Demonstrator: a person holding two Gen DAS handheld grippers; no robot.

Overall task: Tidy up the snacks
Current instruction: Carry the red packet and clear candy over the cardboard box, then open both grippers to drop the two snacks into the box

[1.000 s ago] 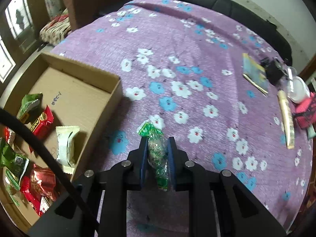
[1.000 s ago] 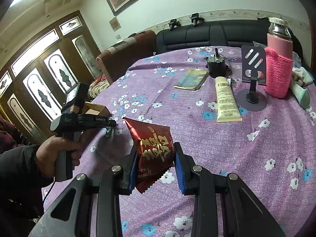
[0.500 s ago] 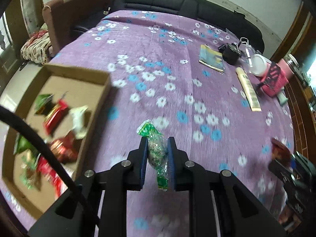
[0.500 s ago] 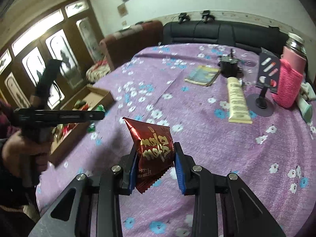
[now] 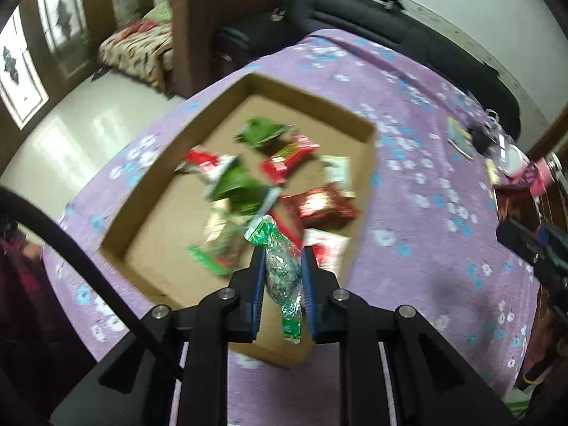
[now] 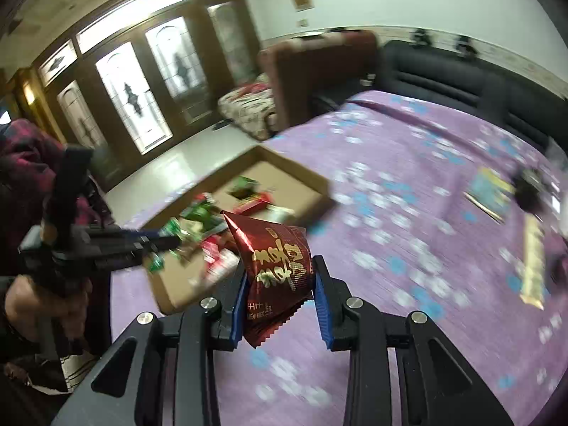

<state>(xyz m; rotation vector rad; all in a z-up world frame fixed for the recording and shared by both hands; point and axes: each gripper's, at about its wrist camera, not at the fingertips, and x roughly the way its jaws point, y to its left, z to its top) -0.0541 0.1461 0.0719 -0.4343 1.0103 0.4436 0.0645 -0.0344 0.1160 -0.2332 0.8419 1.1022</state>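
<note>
Left gripper [image 5: 283, 277] pinching clear green-ended snack pack [image 5: 282, 269]; right gripper [image 6: 280, 293] pinching glossy red gold-lettered packet [image 6: 278, 269].

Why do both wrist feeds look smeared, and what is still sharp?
Motion blur: in the left wrist view the cardboard box and its snacks streak, yet the green packet stays crisp; in the right wrist view the purple tablecloth smears while the red packet stays readable; both bend at the fisheye edges.

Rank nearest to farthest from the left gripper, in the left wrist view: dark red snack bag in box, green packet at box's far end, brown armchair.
From the left gripper:
1. Dark red snack bag, in the cardboard box, right side.
2. Green packet, box's far end.
3. Brown armchair, beyond the table, upper left.
</note>
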